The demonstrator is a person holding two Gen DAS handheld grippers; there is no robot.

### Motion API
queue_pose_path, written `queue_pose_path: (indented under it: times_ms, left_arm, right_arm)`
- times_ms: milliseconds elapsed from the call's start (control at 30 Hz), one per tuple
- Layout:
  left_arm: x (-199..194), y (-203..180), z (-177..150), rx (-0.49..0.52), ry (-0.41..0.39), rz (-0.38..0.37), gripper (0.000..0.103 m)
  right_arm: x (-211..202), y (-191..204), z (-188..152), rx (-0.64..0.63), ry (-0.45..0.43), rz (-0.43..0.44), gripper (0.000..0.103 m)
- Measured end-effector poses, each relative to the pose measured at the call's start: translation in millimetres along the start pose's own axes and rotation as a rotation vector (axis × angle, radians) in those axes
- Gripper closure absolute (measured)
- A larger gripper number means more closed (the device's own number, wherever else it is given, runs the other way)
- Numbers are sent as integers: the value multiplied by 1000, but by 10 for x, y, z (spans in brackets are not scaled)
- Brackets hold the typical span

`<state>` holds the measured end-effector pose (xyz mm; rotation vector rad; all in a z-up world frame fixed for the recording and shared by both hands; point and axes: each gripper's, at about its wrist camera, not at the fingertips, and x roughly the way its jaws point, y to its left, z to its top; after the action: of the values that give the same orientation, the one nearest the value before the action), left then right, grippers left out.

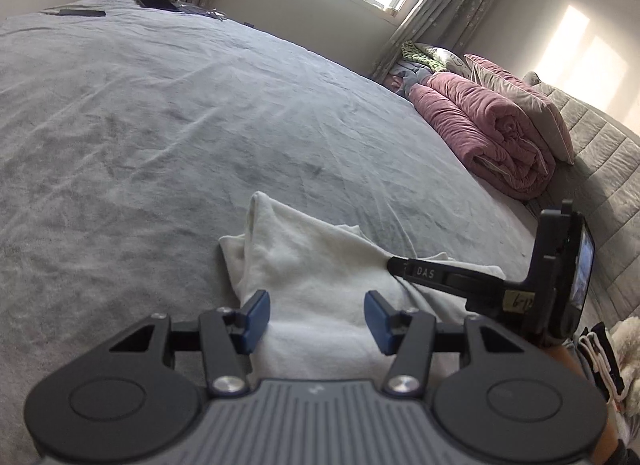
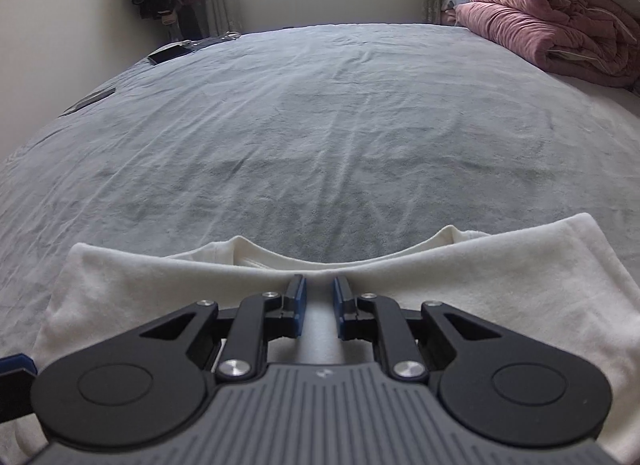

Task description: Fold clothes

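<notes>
On grey bedspread (image 2: 320, 125), white shirt (image 2: 500, 285), right tool (image 1: 394, 265) marked "DAS", nearly closed, empty, left tool (image 1: 316, 317) released.

Grey bed (image 2: 320, 125) — white garment (image 2: 500, 285), pink quilt (image 2: 552, 25), phone (image 2: 170, 52) on it

White garment (image 2: 500, 277): soft matt knit cloth. Bedspread (image 2: 320, 125): grey, fuzzy, creased. Quilt (image 2: 552, 29): pink crinkled fabric.
</notes>
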<state>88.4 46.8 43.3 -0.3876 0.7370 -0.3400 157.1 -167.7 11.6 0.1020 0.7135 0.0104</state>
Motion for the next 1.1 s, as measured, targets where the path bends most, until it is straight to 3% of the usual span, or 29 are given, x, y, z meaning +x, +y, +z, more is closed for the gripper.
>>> queue_pose_path:
  times_ms: [133,300,400,600,700,833,1000,1100]
  left_arm:
    - [43,90,34,-55,4,-26,49]
    - [112,197,77,-90,10,-53,49]
    - [135,249,110,-124,3,-68,49]
    - [111,390,174,-225,-13,-106,49]
    - [29,481,243,-245,-32,-31,48]
    - [-73,693,337,-346,-50,-67,47]
    - [-110,838,353,-402,-54,-55,47]
    - [-77,834,349,-409,-35,-57,47]
  right_arm:
    - [28,31,49,23,-13,-38,89]
    - [-198,49,12,84,-67,8,82]
    - [-362,170,-46,56,-86,88,82]
    - [-314,438,-114,-59,-43,143,78]
    - [-268,521,-124,-88,-38,152,76]
    - [-246,684,-131,-138,-43,187,76]
    - [-131,944,-134,-213,-51,144,76]
    - [-18,927,-90,-168,-43,109,79]
